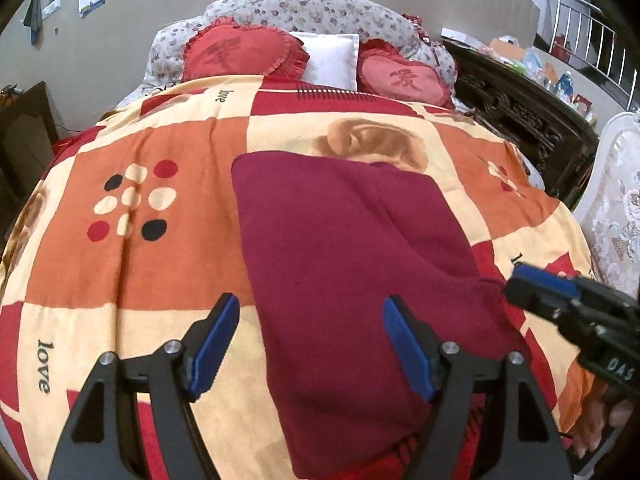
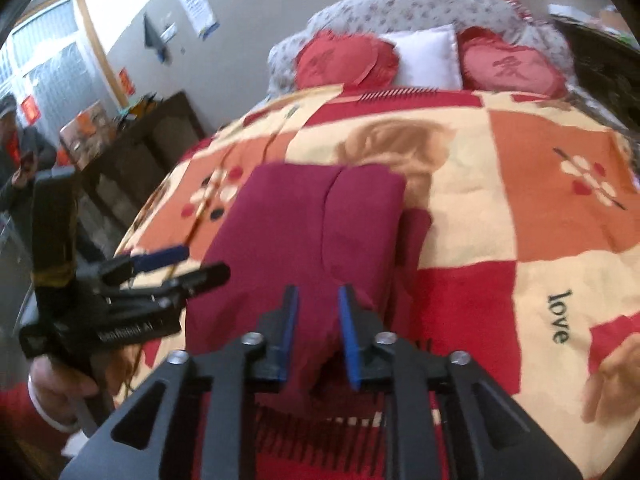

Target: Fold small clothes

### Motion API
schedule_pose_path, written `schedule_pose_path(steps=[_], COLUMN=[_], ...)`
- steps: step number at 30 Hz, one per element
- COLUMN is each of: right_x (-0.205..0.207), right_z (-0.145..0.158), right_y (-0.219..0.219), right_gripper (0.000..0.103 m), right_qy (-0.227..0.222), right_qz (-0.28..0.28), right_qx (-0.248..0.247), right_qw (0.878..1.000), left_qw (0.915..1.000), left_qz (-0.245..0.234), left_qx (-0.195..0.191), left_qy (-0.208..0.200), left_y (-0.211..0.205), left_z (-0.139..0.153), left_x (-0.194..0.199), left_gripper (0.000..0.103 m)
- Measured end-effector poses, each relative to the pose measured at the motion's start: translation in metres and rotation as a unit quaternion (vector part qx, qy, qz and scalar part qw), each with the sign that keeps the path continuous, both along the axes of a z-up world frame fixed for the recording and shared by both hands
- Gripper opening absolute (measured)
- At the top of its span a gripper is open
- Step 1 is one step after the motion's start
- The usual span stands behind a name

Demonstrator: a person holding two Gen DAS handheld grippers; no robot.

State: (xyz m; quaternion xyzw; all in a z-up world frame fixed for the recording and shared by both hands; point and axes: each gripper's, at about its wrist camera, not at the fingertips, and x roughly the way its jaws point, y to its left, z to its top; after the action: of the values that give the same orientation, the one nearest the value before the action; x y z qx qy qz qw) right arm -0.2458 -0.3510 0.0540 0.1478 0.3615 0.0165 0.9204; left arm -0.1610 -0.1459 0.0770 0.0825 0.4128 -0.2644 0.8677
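A dark red garment (image 1: 352,264) lies folded into a long strip on the patterned bedspread (image 1: 140,272); it also shows in the right wrist view (image 2: 304,240). My left gripper (image 1: 310,346) is open, hovering over the garment's near left edge and holding nothing. My right gripper (image 2: 318,334) is partly closed with a fold of the garment's near end between its blue pads (image 2: 348,332). The right gripper's tip shows in the left wrist view (image 1: 536,292) at the garment's right edge. The left gripper shows at the left of the right wrist view (image 2: 176,268).
Two red heart cushions (image 1: 240,50) and a white pillow (image 1: 332,58) lie at the bed's head. A dark carved cabinet (image 1: 532,116) stands right of the bed, a white chair (image 1: 616,208) near it. A dark low cabinet (image 2: 140,148) and a person (image 2: 20,148) are at the left.
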Motion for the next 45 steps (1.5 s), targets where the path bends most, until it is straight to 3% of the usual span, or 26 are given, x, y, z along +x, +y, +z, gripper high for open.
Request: schedule_pose_path(steps=[10, 15, 20, 45], right_x=[-0.003, 0.001, 0.009, 0.035], right_z=[0.008, 0.008, 0.007, 0.002], right_y=[0.012, 0.014, 0.019, 0.029], right_gripper=[0.060, 0.062, 0.070, 0.078], right_qy=[0.012, 0.015, 0.026, 0.048], right_qz=[-0.050, -0.055, -0.054, -0.057], right_qx=[-0.039, -0.042, -0.044, -0.052], right_qw=[0.998, 0.997, 0.997, 0.996], left_qw=[0.9998, 0.9997, 0.9996, 0.9989], left_qz=[0.005, 0.008, 0.015, 0.031], left_qx=[-0.014, -0.018, -0.020, -0.019], left_qy=[-0.011, -0.013, -0.016, -0.029], left_y=[0.000, 0.004, 0.009, 0.020], left_z=[0.010, 0.014, 0.018, 0.018], left_x=[-0.010, -0.012, -0.013, -0.004], left_gripper=[0.078, 0.078, 0.078, 0.078])
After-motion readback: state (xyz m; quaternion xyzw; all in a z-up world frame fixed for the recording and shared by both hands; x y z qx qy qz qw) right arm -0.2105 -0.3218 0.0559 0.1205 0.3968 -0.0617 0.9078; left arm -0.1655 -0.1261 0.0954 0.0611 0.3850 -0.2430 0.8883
